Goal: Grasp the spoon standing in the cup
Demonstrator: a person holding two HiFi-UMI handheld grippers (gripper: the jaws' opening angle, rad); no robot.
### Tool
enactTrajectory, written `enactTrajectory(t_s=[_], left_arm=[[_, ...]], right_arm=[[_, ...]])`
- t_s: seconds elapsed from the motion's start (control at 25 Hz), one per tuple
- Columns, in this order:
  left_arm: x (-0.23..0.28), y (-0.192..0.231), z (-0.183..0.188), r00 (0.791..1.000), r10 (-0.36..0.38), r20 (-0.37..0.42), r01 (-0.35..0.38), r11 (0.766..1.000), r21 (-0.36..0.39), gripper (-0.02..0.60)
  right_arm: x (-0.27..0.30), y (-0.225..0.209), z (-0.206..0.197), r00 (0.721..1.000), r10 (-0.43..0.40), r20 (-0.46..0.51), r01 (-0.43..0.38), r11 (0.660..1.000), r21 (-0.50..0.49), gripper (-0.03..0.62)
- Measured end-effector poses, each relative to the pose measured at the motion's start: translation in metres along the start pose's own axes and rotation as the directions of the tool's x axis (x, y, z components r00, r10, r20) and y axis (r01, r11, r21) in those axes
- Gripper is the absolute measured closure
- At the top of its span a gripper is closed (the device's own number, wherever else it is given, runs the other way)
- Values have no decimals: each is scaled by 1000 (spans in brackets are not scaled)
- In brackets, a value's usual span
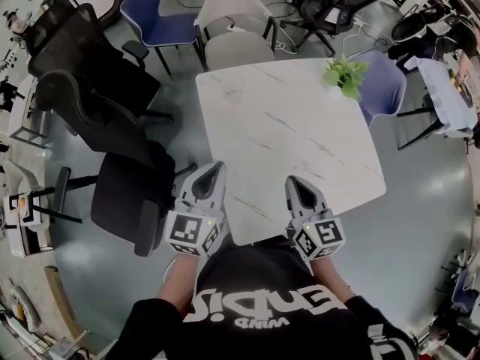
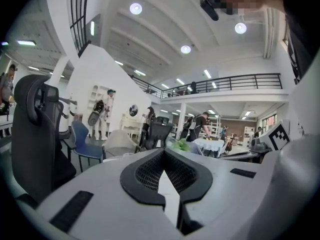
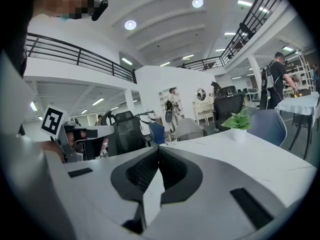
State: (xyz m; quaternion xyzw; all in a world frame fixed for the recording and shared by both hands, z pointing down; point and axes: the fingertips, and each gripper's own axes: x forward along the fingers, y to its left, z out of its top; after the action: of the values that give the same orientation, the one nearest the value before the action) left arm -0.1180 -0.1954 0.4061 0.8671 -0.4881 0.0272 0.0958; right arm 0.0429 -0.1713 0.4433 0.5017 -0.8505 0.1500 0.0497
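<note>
A small clear cup [image 3: 170, 140] with a thin spoon standing in it sits at the far end of the white marble table [image 1: 292, 141], well beyond my right gripper [image 3: 158, 149]. The left gripper view shows only the cup's rim [image 2: 128, 155] over the gripper body. In the head view I cannot make the cup out. My left gripper [image 1: 217, 168] and right gripper [image 1: 293, 181] hover side by side over the table's near edge. On both, the jaws are closed tip to tip with nothing between them.
A small potted plant [image 1: 345, 73] stands at the table's far right corner. Black office chairs [image 1: 97, 103] crowd the left side. A blue chair [image 1: 154, 21] and a grey chair [image 1: 236, 28] stand behind the table, another blue chair [image 1: 386, 81] to its right.
</note>
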Motion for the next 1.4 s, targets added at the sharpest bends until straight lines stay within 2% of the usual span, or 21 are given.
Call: enactTrajectory(t_s=[0.4,0.72,0.84,0.96,1.4], left_arm=[[20,5,1,999,41,-3,-41,999,13,568],[32,-2,2,1000,25,9,-25,999,38,562],[38,-4,2,1000,18,9,-19,999,47,455],[40,1,5,999,34,14,-35,998,61,404],[54,11,2,999,38,-2,-37,996,77,400]], right_arm=[[21,-18,12,999,28,21,-28,1000,-4,582],[24,-28,9,999,29,12,-29,1000,2,582],[25,-32,8,999,32,6,-32,999,4,582],[28,-31,8,999,42,4,-42,999,4,582],[31,-31,13,998,54,9,-54,999,0,582]])
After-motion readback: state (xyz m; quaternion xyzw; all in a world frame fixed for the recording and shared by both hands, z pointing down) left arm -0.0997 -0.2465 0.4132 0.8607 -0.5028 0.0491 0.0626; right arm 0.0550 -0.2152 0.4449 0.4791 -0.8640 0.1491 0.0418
